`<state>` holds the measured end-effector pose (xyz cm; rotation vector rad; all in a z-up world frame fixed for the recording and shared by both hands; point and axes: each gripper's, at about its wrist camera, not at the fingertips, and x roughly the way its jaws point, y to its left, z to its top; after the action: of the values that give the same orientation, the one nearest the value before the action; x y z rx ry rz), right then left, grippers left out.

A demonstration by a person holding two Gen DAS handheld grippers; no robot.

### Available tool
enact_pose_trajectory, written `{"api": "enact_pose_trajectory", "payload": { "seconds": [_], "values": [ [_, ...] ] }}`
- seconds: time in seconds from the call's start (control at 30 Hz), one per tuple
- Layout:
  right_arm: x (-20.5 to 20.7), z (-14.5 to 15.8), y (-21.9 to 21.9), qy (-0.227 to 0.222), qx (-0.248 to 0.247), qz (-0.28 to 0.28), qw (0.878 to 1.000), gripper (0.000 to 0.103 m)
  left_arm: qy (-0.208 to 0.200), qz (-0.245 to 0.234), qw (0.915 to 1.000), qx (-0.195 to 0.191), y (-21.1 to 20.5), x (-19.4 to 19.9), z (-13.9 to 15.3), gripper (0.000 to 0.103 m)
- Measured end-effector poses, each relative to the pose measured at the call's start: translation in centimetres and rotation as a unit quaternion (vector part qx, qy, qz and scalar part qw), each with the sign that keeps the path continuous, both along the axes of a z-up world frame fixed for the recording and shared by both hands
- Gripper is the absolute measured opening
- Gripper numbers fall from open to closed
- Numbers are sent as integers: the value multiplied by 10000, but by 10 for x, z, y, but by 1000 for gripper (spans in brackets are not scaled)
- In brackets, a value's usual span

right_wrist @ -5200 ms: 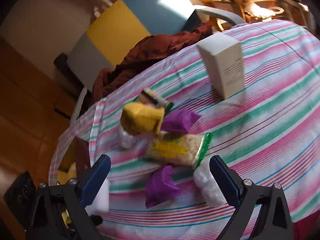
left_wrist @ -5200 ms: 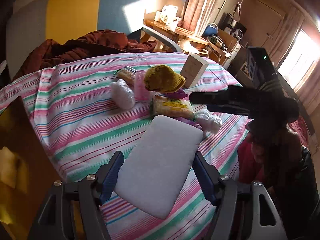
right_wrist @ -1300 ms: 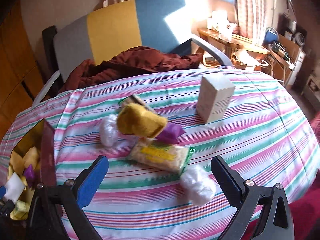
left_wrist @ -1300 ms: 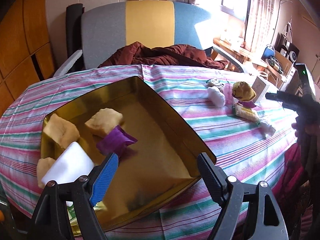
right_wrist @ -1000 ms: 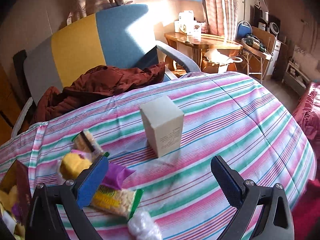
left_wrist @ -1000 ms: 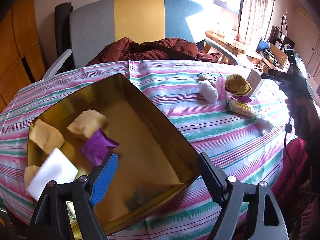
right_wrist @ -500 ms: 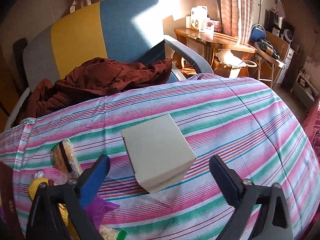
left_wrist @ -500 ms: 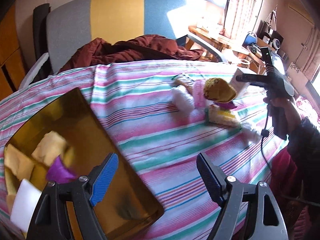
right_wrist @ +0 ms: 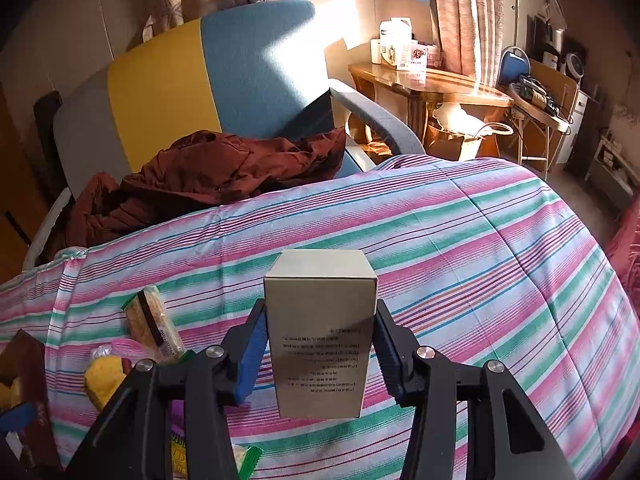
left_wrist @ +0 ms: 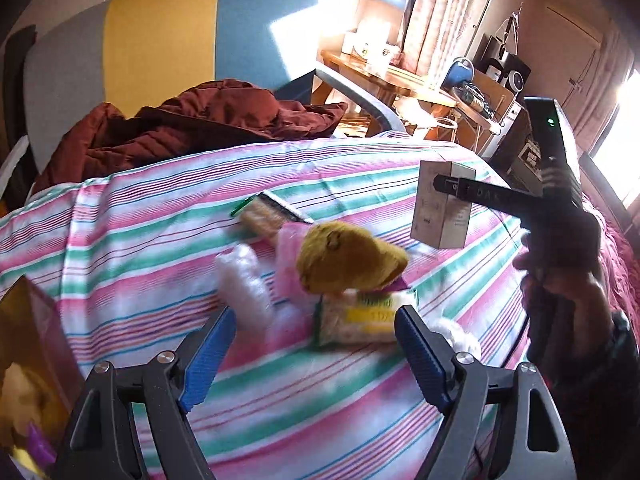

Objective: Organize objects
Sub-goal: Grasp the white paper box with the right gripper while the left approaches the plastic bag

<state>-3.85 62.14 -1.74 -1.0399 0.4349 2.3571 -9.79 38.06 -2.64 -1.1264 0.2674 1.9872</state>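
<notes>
Currently the striped tablecloth [right_wrist: 500,248] carries everything. Largest loose item: the white carton [right_wrist: 320,332], upright toward the table's far side, apart from the snack pile. The right gripper [right_wrist: 318,350] is closing around it, blue pads against its two side faces about mid-height. Judgement: thin cardboard, probably light, walls liable to dent under a hard squeeze; flat opposite faces are the right hold, below the top flap. Next, the yellow plush toy [left_wrist: 348,258] lies on the pile: soft, compressible, take anywhere on the body. The snack packet [left_wrist: 360,320] below it is crinkly, slippery film, contents crushable. The left gripper [left_wrist: 314,350] hovers over this pile, jaws opening wide, nothing between them.
</notes>
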Motion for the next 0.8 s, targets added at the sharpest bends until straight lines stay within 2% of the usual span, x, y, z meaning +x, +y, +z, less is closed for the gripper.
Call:
{"api": "enact_pose_trajectory", "payload": {
  "seconds": [0.27,0.33,0.4,0.47,0.53,0.6,0.7,0.8],
  "values": [
    [-4,-8,0,-233,-137,47,9996,50,-96,26,9998,-162,53,-17,-15,87],
    [-4,-10,1,-254,-174,41,9995,50,54,-30,9997,-238,67,-17,-19,87],
    [-4,-9,2,-242,-188,33,9995,51,228,-67,9985,-488,77,-18,-28,86],
    [-4,-10,2,-232,-226,42,9995,51,88,-216,9986,-476,75,-17,-36,51],
    [-5,-11,2,-251,-240,66,9994,51,106,-343,9991,-205,62,-11,-32,46],
    [-5,-10,2,-238,-253,74,9994,51,150,-432,9989,-96,47,-4,-28,43],
    [-5,-12,3,-237,-287,92,9993,51,-64,-522,9986,-72,15,5,-32,41],
    [-6,-13,3,-273,-294,96,9991,51,-240,-487,9983,-215,-16,14,-43,41]
  ]
}}
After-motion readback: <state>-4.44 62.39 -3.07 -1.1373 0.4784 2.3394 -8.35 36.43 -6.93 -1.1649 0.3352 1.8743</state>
